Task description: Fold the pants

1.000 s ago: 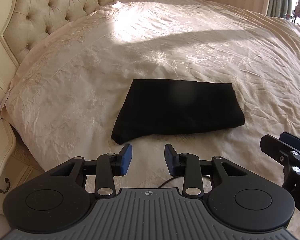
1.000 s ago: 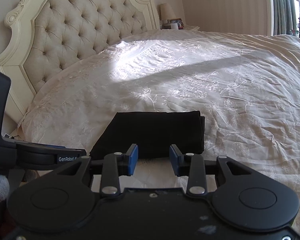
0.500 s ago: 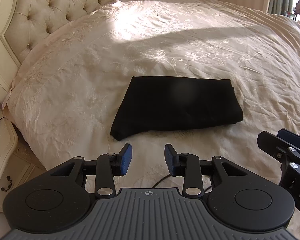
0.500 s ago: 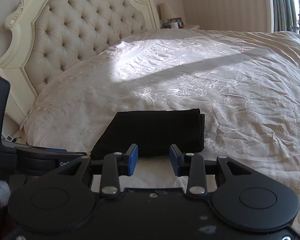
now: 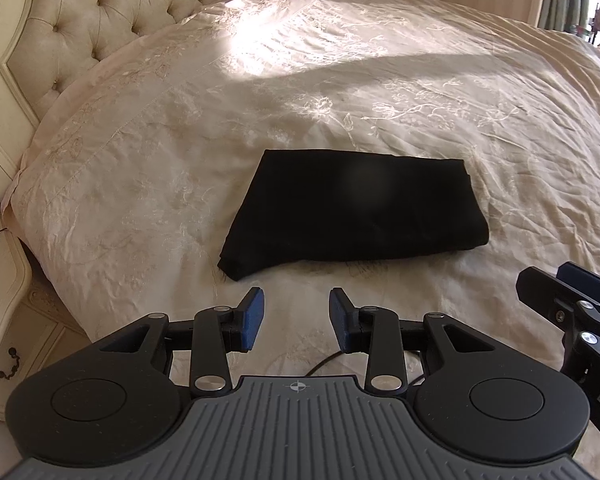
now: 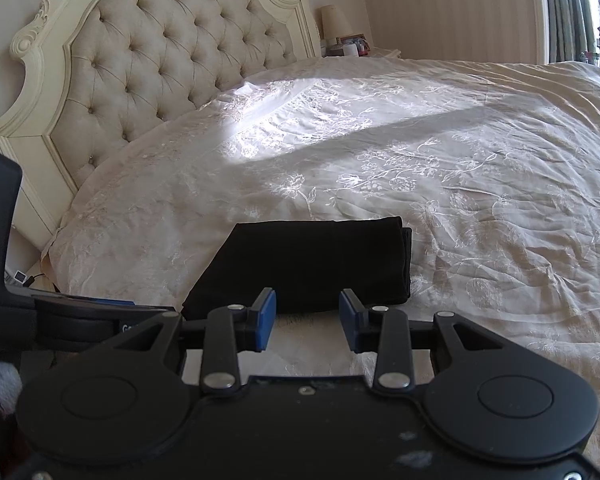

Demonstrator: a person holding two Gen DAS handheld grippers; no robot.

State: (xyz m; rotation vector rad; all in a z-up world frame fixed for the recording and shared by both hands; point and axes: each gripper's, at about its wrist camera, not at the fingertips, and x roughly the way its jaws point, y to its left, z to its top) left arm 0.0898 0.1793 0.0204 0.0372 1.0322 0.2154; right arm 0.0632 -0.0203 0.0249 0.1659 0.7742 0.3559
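Pants (image 5: 354, 210) folded on bed (image 5: 420, 92). Left claw (image 5: 296, 320) and right claw (image 6: 307, 320) near the pants' front edge, both wide, empty. Pants' folds indistinct.

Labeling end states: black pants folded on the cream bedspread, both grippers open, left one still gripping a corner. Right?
Not quite. The left gripper grips nothing: the left wrist view shows its blue fingers apart over bare cream bedspread, short of the folded black pants. The right gripper is open too.
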